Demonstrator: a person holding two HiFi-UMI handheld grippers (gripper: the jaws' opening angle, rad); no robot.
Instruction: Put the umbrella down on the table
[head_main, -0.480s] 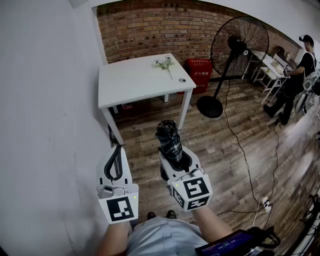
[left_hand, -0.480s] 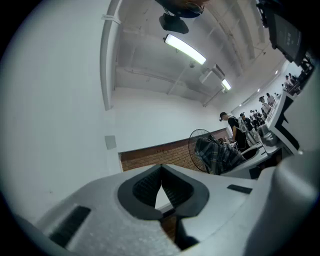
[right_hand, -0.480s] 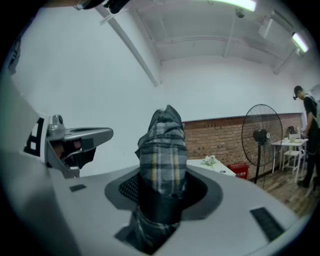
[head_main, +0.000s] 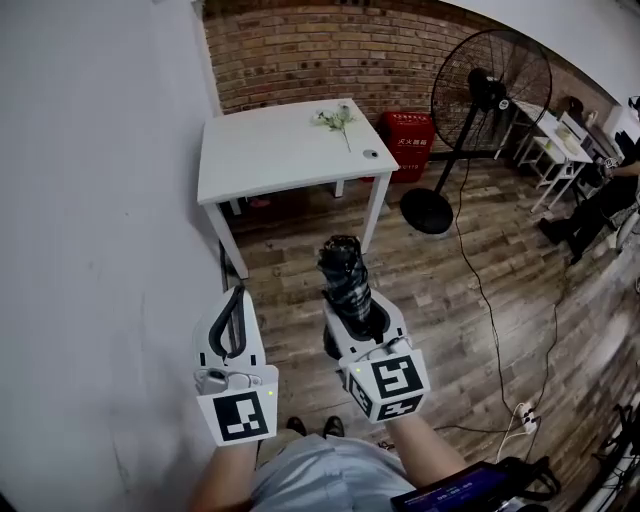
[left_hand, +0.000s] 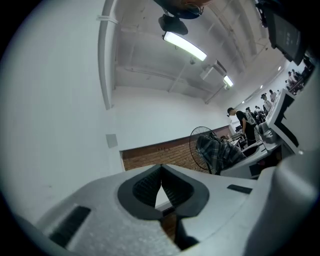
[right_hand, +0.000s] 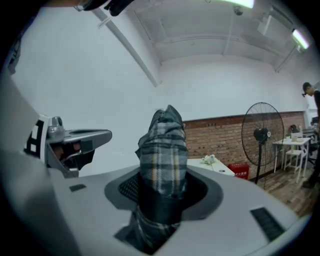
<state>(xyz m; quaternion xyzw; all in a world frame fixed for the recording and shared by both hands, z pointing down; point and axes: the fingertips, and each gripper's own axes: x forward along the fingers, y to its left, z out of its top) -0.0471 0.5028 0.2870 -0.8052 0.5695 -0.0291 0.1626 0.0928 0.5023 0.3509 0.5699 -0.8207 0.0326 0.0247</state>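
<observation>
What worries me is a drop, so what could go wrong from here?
1. Most of the umbrella sticks out beyond the jaws of the right gripper; it could lever loose while carried.
2. Set down carelessly, it could knock the flower sprig or small round object off the table.

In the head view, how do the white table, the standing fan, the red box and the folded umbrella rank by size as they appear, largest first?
1. white table
2. standing fan
3. folded umbrella and red box: they look about alike. The umbrella is much nearer the camera, so I do not rank these two.
</observation>
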